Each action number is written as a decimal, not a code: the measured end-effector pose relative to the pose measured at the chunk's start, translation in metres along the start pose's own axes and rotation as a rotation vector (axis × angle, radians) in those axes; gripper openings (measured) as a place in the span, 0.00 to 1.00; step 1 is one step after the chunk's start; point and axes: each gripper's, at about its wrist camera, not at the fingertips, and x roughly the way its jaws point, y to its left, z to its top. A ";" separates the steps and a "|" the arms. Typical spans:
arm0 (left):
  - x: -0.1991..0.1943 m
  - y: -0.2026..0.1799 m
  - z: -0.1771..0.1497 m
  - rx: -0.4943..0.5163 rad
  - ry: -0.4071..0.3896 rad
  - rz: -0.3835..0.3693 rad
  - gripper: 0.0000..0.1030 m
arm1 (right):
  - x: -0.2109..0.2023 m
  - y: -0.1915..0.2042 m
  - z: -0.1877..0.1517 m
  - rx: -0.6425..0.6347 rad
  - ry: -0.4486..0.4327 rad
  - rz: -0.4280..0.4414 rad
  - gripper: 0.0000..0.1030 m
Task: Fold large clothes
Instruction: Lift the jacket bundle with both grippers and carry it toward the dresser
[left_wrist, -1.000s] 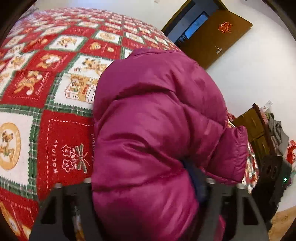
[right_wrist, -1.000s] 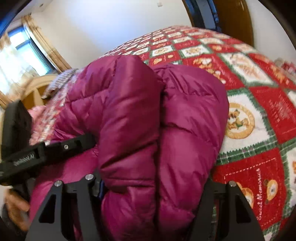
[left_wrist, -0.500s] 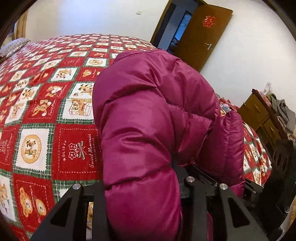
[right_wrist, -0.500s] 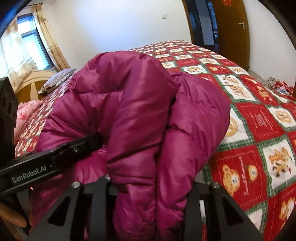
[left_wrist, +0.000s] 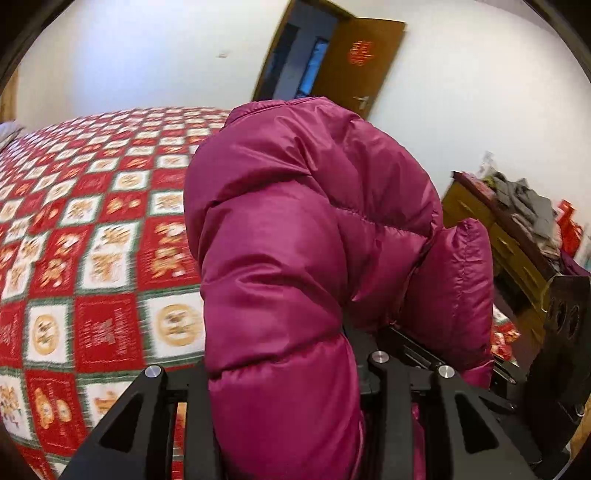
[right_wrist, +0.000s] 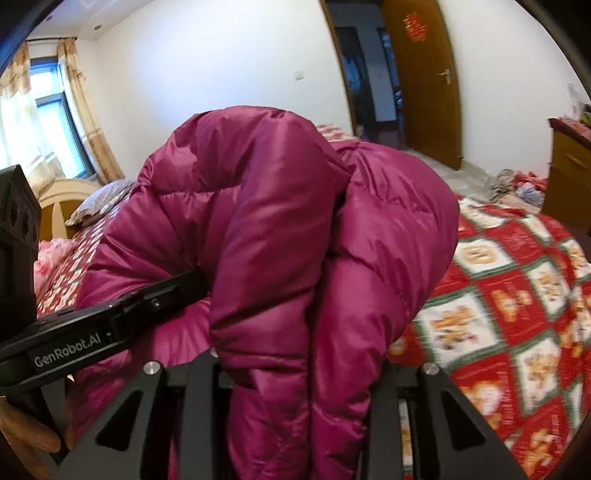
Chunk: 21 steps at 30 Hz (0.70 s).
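A bulky magenta puffer jacket fills both views, bunched up and lifted above the bed. My left gripper is shut on a thick fold of it; the jaws press in from both sides. My right gripper is shut on another thick fold of the jacket. The left gripper's black body reaches into the jacket from the left in the right wrist view. The fingertips of both grippers are hidden by the fabric.
The bed's red, white and green patchwork quilt lies below, also in the right wrist view. A wooden dresser with clothes stands at the right. A brown door is open behind. Headboard and pillow at left.
Both grippers have lifted the jacket higher and tilted up, so more wall and door show. The grip on the jacket has not changed.
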 end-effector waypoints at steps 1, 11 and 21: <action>0.001 -0.010 0.000 0.009 0.001 -0.019 0.37 | -0.008 -0.005 -0.001 0.006 -0.010 -0.012 0.32; 0.024 -0.076 -0.021 0.082 0.064 -0.137 0.37 | -0.056 -0.053 -0.032 0.055 -0.040 -0.173 0.32; 0.048 -0.128 0.001 0.126 0.064 -0.217 0.37 | -0.070 -0.078 -0.005 -0.019 -0.106 -0.327 0.32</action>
